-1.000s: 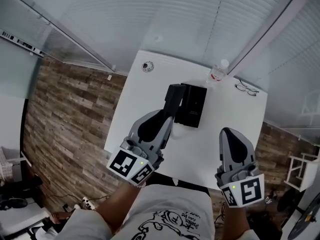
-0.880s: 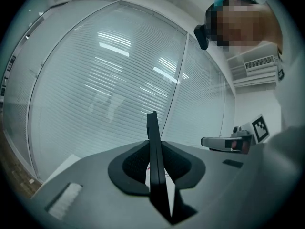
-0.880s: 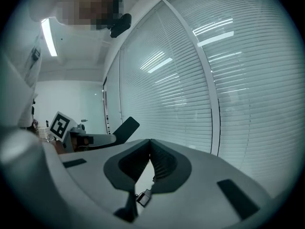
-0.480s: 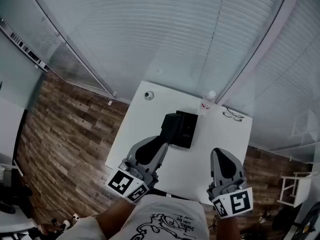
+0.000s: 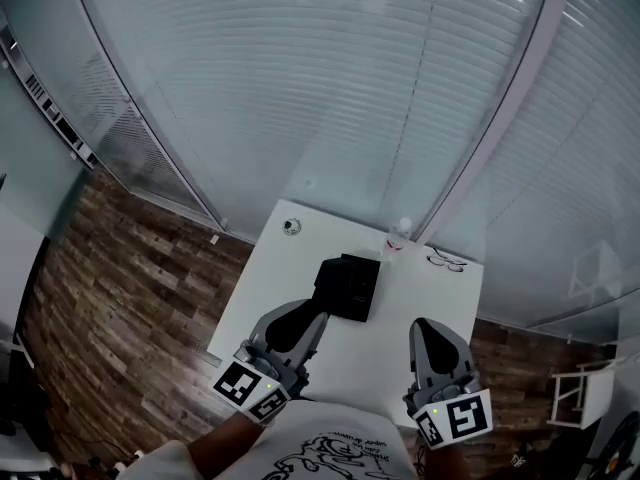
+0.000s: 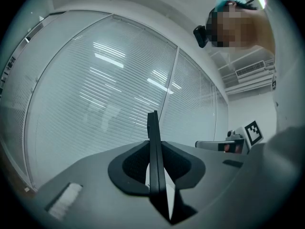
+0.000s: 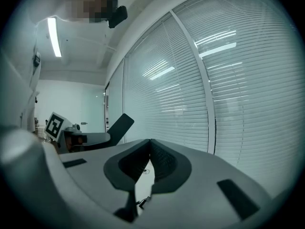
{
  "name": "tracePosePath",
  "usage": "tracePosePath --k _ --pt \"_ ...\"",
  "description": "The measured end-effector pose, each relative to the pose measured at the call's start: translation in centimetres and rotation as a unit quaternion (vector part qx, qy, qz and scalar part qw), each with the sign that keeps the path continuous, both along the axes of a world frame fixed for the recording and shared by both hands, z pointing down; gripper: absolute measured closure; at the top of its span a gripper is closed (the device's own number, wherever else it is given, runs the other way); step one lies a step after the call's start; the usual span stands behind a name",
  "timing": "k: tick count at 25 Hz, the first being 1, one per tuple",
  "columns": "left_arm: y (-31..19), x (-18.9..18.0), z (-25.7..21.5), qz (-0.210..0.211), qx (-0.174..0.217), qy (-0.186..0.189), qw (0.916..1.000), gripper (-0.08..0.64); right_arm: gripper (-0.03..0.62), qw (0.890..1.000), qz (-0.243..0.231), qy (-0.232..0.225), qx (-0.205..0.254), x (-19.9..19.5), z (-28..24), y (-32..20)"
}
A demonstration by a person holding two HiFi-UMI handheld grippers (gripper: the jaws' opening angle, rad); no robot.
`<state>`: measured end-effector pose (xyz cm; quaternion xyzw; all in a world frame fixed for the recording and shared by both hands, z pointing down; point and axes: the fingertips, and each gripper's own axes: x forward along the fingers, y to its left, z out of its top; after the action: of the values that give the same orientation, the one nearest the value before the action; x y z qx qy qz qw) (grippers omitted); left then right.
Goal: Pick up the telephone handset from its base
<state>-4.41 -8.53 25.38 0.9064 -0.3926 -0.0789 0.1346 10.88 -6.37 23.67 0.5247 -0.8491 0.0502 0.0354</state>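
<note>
In the head view the black telephone base (image 5: 356,288) lies on a white table (image 5: 272,280) far below. My left gripper (image 5: 312,316) is shut on the black handset (image 5: 327,274), which shows over the base's left side. In the left gripper view the handset (image 6: 154,166) stands edge-on as a thin black slab, clamped between the jaws of the left gripper (image 6: 153,144). In the right gripper view the handset (image 7: 120,126) sticks up and to the right out of the left gripper. My right gripper (image 5: 428,326) hovers off to the right with its tips (image 7: 148,144) touching and nothing in them.
A clear water bottle (image 5: 397,238) and a pair of glasses (image 5: 445,262) sit at the table's far edge, and a small round object (image 5: 291,226) at its far left corner. Glass walls with blinds rise behind the table. Wood flooring (image 5: 130,288) surrounds it.
Both grippers have risen, and the table and base look smaller and farther below. The handset has stayed in the left jaws. The right jaws have stayed shut.
</note>
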Motion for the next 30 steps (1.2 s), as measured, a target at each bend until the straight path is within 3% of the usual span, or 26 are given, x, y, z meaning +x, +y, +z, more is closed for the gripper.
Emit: tracePosePath --k 10,30 --pt "0.8 0.2 -1.6 0.0 0.013 0.006 0.9999 0.488 0.588 1.0 0.009 0.0 0.004 0.8 -1.3 1.2" --pt "0.5 0.9 -1.1 0.01 0.002 0.011 0.9999 0.488 0.588 1.0 -0.001 0.023 0.006 0.5 -0.9 0.5"
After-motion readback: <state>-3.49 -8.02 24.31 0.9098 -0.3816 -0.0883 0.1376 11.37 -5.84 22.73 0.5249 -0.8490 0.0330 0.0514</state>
